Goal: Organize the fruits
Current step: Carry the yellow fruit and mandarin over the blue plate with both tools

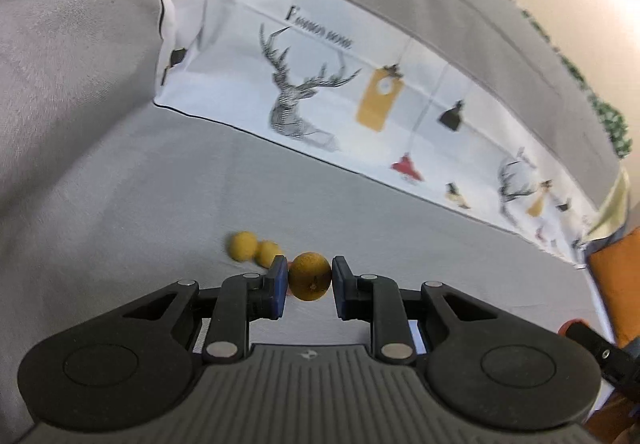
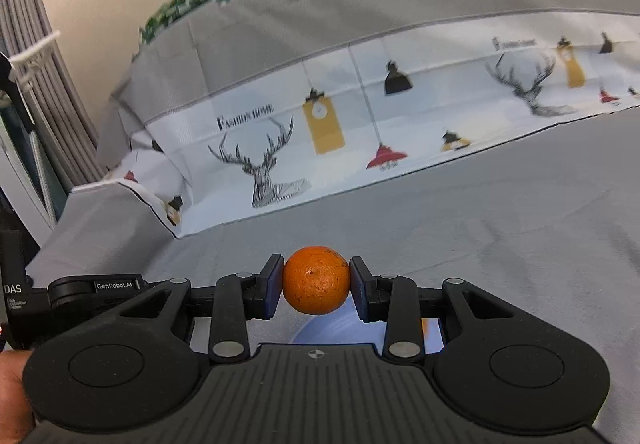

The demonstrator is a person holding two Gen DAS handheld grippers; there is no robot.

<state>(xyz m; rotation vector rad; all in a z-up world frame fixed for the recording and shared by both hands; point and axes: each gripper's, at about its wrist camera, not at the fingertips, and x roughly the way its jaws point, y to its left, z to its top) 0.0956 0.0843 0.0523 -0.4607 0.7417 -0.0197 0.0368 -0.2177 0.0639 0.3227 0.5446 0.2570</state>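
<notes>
In the left wrist view my left gripper [image 1: 309, 281] is shut on a round yellow-brown fruit [image 1: 310, 276], held above the grey bed sheet [image 1: 160, 204]. Two small yellow fruits [image 1: 243, 246] [image 1: 269, 253] lie on the sheet just beyond the left finger. In the right wrist view my right gripper [image 2: 316, 282] is shut on an orange [image 2: 316, 280]. A pale blue plate [image 2: 340, 326] shows below the orange, mostly hidden by the gripper body, with a bit of orange fruit [image 2: 425, 328] at its right.
A white pillow with deer and lamp prints [image 1: 340, 84] lies across the bed behind the fruits; it also shows in the right wrist view [image 2: 320, 132]. An orange object [image 1: 616, 276] sits at the right edge. Grey curtains [image 2: 44, 84] hang at left.
</notes>
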